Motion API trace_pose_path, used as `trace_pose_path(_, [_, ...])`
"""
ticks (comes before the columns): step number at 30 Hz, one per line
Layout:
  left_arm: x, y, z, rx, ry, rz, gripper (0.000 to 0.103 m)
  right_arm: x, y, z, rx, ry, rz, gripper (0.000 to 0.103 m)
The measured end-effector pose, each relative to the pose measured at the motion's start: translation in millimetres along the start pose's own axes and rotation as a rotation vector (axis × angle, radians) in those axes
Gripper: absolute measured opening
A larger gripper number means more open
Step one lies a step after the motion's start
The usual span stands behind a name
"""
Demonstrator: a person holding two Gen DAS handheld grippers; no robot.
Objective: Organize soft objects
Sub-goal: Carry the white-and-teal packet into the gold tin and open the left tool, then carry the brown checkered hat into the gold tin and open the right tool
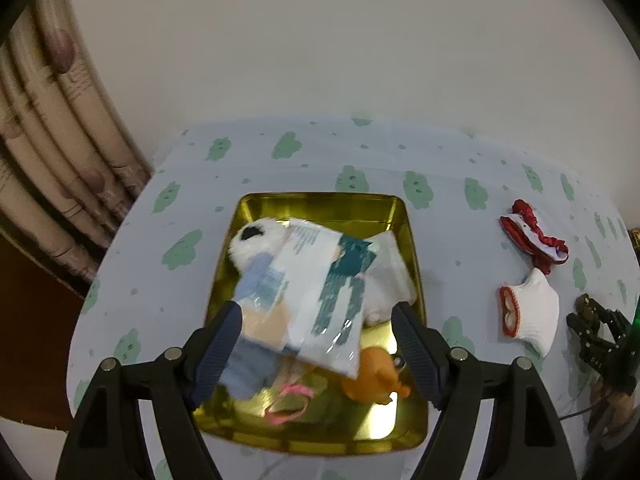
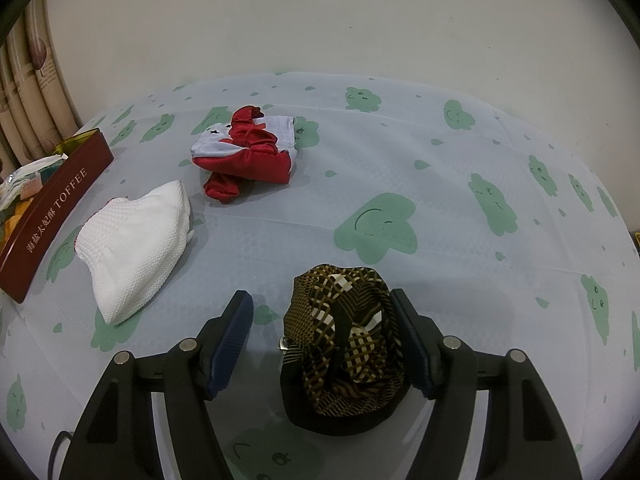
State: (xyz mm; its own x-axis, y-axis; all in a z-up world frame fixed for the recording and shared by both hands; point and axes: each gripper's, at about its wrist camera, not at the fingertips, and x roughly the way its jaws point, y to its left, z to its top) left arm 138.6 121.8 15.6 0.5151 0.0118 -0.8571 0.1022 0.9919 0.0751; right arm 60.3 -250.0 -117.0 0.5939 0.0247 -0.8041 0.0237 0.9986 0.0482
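In the left wrist view a gold tin tray (image 1: pixel 328 202) holds a white plush (image 1: pixel 256 240), a clear plastic packet (image 1: pixel 320 292), blue cloth, a pink band (image 1: pixel 290 398) and an orange toy (image 1: pixel 376 376). My left gripper (image 1: pixel 316 354) is open above the tray's near half, with the packet between its fingers but not gripped. In the right wrist view my right gripper (image 2: pixel 324 346) is open around a brown patterned cloth (image 2: pixel 346 344) that lies on the table against the right finger. A white sock (image 2: pixel 136 240) and a red-and-white garment (image 2: pixel 248 148) lie further off to the left.
The table has a pale blue cloth with green cloud prints (image 2: pixel 376 228). The tray's red outer wall reads TOFFEE (image 2: pixel 52 216) at the left of the right wrist view. A curtain (image 1: pixel 52 160) hangs at the far left. The sock (image 1: pixel 534 312) and red garment (image 1: pixel 532 236) lie right of the tray.
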Motion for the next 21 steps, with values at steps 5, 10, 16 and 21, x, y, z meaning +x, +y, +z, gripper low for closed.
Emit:
trace_pose_path(5, [-9.5,12.0,-22.1,-0.018,-0.028,0.019,0.079,1.4,-0.7,0.9,0.002,0.0,0.004,0.068])
trace_pose_path(10, [-13.7,21.6,-42.7,-0.028,-0.05,0.037,0.079,-0.6,0.6,-2.3,0.001,-0.003,0.027,0.073])
trace_pose_path(16, [-14.9,37.7,-61.9,-0.049,-0.069,0.038,0.079,-6.7,-11.5,-2.4,0.076,-0.02,0.03,0.073])
trace_pose_path(21, [-14.6,48.4,-69.1,-0.074,-0.086,0.045,0.079,-7.0,-18.9,-1.7,0.102,-0.008,-0.006,0.062])
